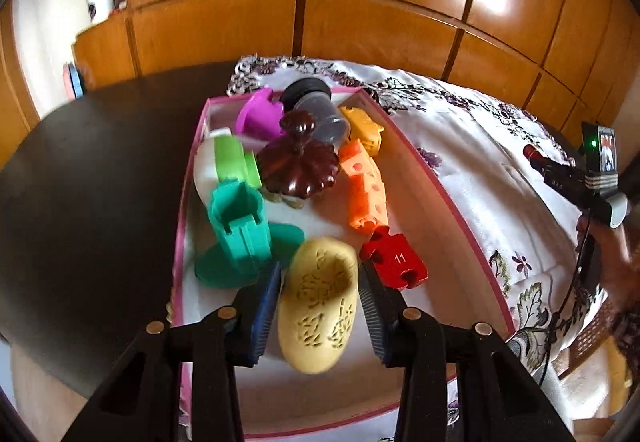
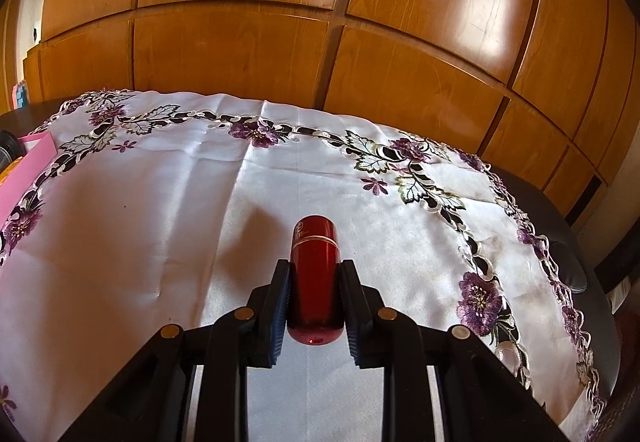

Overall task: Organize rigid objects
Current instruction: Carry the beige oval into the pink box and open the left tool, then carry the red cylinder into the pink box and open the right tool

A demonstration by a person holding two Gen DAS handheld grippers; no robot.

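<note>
My left gripper is shut on a tan carved oval piece and holds it over the near part of a pink-rimmed box. The box holds a green stand, a red puzzle piece marked 11, orange cheese-like blocks, a dark brown pumpkin-shaped lid, a purple piece and a grey jar. My right gripper is shut on a red cylindrical bottle above the white embroidered cloth. It also shows at the right of the left wrist view.
The box stands half on a dark table and half on the cloth. The pink box corner shows at the left edge of the right wrist view. Wooden cabinet doors stand behind the table.
</note>
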